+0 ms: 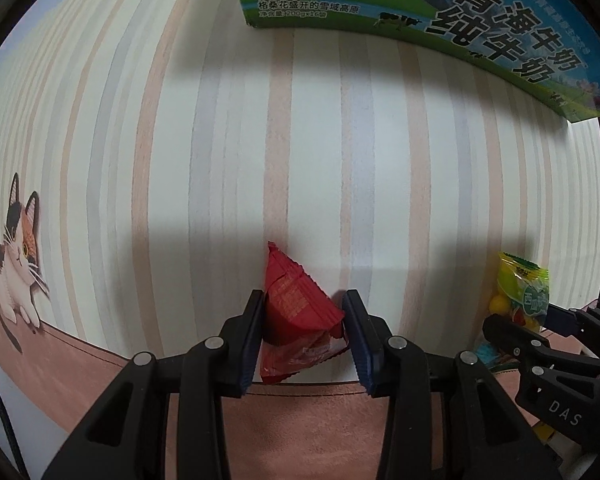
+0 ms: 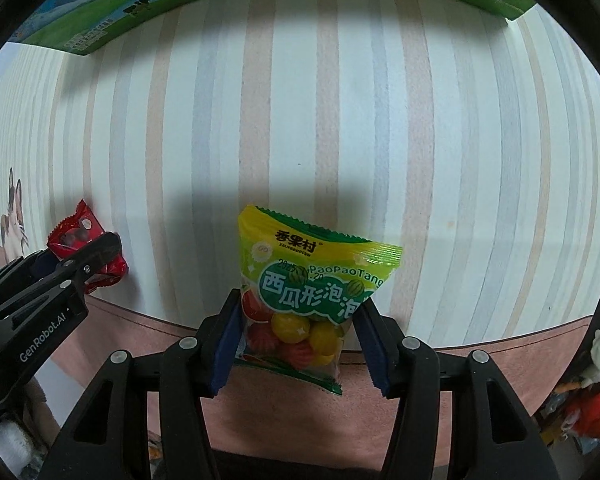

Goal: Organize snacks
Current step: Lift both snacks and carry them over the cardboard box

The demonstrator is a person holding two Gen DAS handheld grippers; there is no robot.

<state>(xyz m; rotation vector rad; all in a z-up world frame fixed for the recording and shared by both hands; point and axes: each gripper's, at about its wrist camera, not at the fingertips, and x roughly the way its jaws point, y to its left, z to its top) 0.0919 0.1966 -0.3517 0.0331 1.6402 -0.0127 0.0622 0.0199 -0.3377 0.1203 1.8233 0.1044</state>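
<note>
A red snack packet (image 1: 296, 312) is pinched by the left gripper (image 1: 305, 336) fingers. A yellow-green bubble gum bag (image 2: 300, 300) is pinched by the right gripper (image 2: 298, 340) above the striped surface (image 1: 300, 140).

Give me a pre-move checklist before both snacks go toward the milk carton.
1. Red snack packet sits between the left gripper pads: ok.
2. Left pads pressing it firmly: cannot tell; the packet fills the gap and looks squeezed.
3. Yellow-green gum bag sits between the right gripper pads: ok.
4. Right pads both pressing the bag: cannot tell; its right side is blocked by the bag's edge.
5. Striped tablecloth between the grippers and the milk carton is free of other items: ok.
6. Carton open to receive snacks: cannot tell; only its printed side shows.
</note>
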